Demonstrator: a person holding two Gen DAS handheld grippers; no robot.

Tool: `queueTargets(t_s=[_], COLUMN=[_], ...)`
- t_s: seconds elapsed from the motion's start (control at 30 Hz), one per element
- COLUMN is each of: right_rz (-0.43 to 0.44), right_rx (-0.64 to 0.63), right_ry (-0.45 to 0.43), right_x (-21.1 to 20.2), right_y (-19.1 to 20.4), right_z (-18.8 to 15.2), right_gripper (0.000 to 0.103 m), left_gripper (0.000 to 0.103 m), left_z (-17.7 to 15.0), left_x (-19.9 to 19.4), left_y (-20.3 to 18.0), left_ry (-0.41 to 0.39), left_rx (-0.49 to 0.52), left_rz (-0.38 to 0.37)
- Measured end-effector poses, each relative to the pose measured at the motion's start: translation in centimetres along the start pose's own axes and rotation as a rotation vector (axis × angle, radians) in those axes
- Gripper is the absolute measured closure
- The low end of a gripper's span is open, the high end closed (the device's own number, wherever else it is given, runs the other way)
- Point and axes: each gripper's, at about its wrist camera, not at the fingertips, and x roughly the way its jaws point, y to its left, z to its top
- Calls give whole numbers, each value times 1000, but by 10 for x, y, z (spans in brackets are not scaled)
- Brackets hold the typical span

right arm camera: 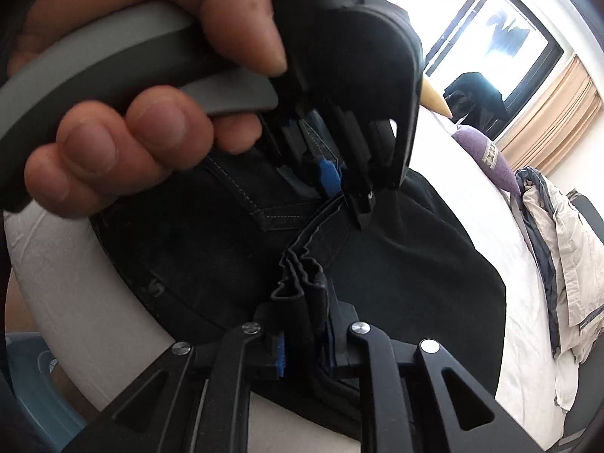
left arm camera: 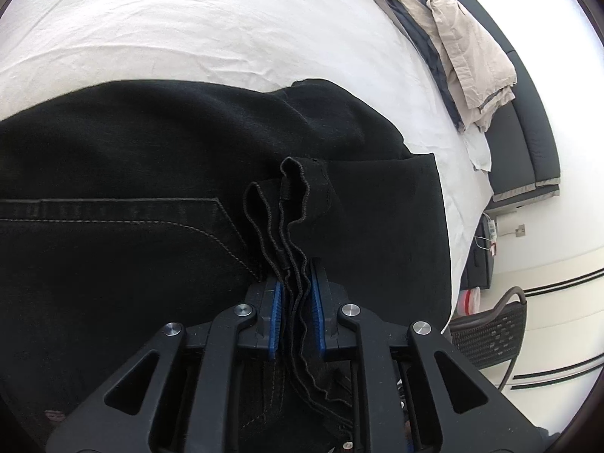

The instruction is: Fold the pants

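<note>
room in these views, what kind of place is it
Most likely a bedroom. Black pants lie on a bed with a white sheet, a purple pillow and rumpled bedding sit at its edge, and a curtained window is behind.

Pants (left arm camera: 151,158) on bed (left arm camera: 188,30), clothes pile (left arm camera: 464,49) at right edge

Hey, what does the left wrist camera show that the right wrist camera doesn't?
Only the left wrist view: a dark mesh chair beside the bed. Only the right wrist view: the person's left hand squeezing the left gripper, a bright window and a purple pillow. Both: black denim pants on the white bedsheet, each gripper shut on bunched fabric, and the beige jacket.
</note>
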Motion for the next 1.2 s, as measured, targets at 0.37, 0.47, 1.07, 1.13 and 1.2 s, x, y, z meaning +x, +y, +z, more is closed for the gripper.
queueTargets(t_s=[0.37,0.47,1.07,1.13,1.2], right_rz=[484,626,1093,1114,1119], right_rx=[412,668,998,968,955], right_ry=[-73,-111,5,33,60], right_x=[-40,-18,84,67,52], right_y=[-147,-240,-314,-300,-289], right_z=[-26,-61,-164,-177,-188], right_gripper=[33,34,46,46,46], left_gripper=[73,73,74,74,74], left_z=[3,-7,-30,-37,-39], left_x=[-61,-38,40,36,37], left_y=[-32,-53,-48,-43,-44], left_ry=[-176,-136,-43,-46,-48], left_rx=[80,122,94,97,100], left_rz=[109,35,24,23,29])
